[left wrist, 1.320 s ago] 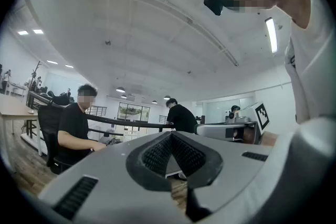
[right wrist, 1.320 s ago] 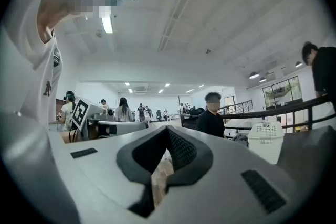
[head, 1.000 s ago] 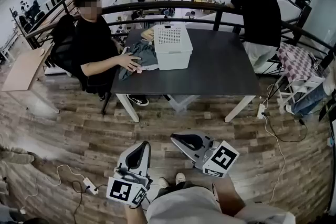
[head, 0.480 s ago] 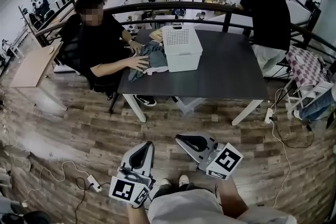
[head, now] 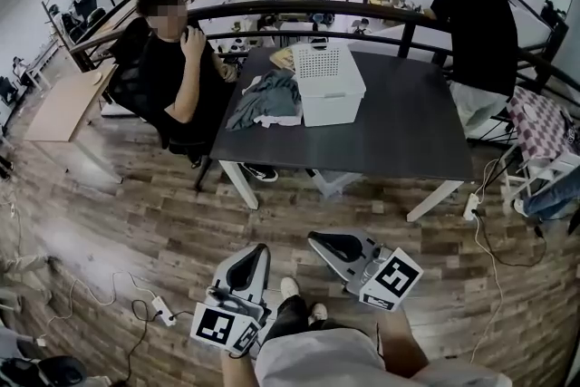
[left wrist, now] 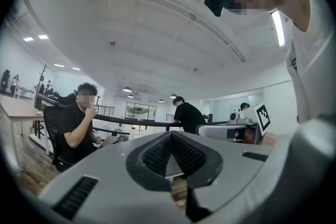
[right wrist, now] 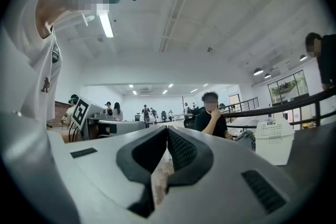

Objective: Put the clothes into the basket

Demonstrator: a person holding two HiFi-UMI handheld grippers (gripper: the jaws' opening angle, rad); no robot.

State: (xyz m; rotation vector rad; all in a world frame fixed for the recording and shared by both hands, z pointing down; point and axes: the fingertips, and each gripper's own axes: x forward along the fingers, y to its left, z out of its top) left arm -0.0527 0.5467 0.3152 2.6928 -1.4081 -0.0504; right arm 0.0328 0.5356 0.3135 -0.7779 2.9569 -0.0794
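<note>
In the head view, the left gripper (head: 259, 247) and right gripper (head: 313, 237) were held low over the wooden floor (head: 136, 222), well apart from the dark table (head: 399, 140). On the table, the clothes (head: 267, 101) lay heaped against the left wall of the white basket (head: 331, 82), not in it, with 1 seated person (head: 177, 68) beside them. The left gripper view showed its jaws pressed together on nothing, with the seated person and 1 standing person (left wrist: 188, 115) beyond. The right gripper view showed its jaws likewise closed and empty, and alone revealed more people (right wrist: 147, 113) far off in the office.
</note>
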